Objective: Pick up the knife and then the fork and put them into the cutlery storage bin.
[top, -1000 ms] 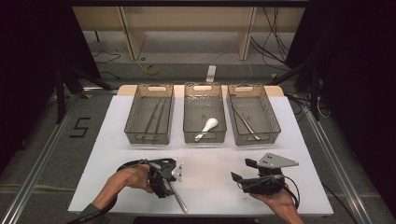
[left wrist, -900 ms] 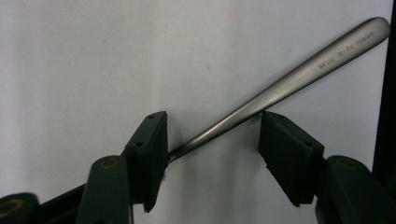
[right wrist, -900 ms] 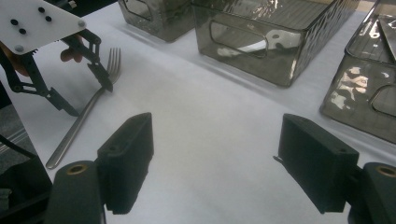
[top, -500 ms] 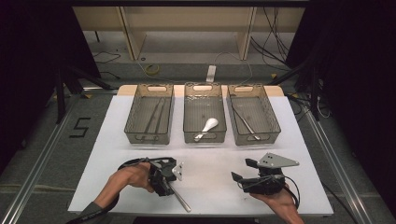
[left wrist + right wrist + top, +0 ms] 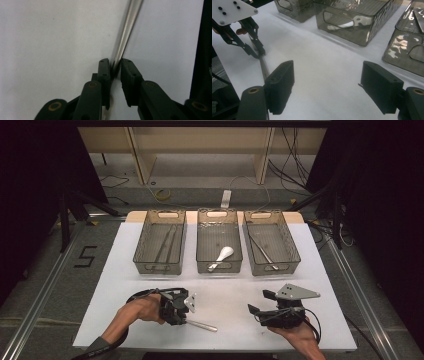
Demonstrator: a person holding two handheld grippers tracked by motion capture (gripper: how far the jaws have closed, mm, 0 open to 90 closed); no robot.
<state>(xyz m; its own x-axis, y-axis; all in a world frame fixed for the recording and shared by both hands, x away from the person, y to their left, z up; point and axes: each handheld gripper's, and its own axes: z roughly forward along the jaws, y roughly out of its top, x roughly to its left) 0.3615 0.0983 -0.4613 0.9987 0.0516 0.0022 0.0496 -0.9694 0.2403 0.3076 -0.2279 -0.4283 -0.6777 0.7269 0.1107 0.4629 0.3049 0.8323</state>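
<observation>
on the white tabletop (image 5: 125,270), near its front edge, lies a thin metal rod (image 5: 202,325), most likely the handle of a piece of cutlery; its other end is hidden under the left claw. the left claw (image 5: 180,319) points down at it, and its jaws have just been closing. in the left gripper view the rod (image 5: 127,30) runs up and away from the two black jaws, and its near end sits in the narrow gap between them, with the pads (image 5: 103,71) touching it on both sides. so the left claw is nearly closed and has hold of the rod, which still rests on the tabletop.

the right claw (image 5: 256,311) is on the right side of the tabletop, well apart from the rod, held level in the person's hand and pointing toward the left. in the right gripper view its jaws stand wide apart with only bare white tabletop between them, so the right claw (image 5: 325,90) is open and holds nothing. the same view shows the left claw (image 5: 259,51) farther off, pressed down on the rod (image 5: 264,67).

behind them, three grey see-through trays stand side by side. the left tray (image 5: 145,242) has long thin metal pieces in it, the middle tray (image 5: 202,245) has a white spoon (image 5: 221,256), and the right tray (image 5: 290,245) has one metal utensil (image 5: 262,251).
</observation>
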